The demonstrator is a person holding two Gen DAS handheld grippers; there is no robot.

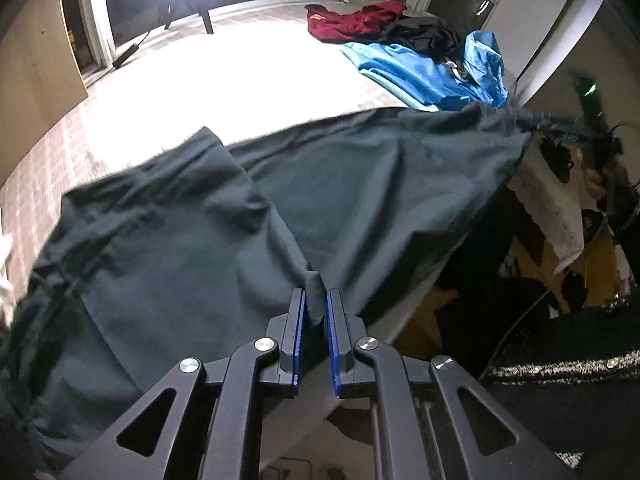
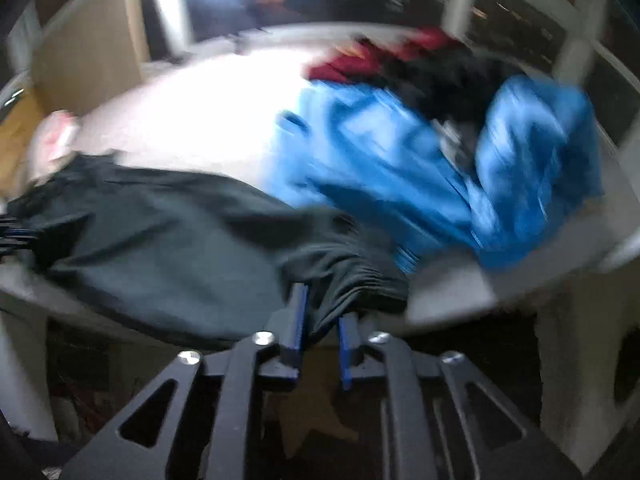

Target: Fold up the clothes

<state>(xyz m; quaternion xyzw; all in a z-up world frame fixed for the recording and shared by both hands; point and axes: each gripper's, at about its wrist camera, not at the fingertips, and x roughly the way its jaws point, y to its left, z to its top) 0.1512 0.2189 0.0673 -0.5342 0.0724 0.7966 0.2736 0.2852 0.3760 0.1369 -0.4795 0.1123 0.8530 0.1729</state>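
Observation:
A dark grey-green garment [image 1: 224, 216] lies spread over the near part of the white table [image 1: 248, 68]. My left gripper [image 1: 317, 300] is shut on a pinch of its near edge. The far right corner of the cloth is pulled taut toward my right gripper [image 1: 560, 120], seen blurred at the right. In the right wrist view my right gripper [image 2: 322, 304] is shut on the gathered, ribbed end of the same garment [image 2: 168, 236], at the table's near edge. That view is motion-blurred.
A pile of clothes sits at the far right of the table: a bright blue garment [image 1: 432, 72], a black one [image 1: 428, 34] and a dark red one [image 1: 352, 20]. Windows and a tripod stand behind. The table edge [image 1: 404, 312] drops to a cluttered floor on the right.

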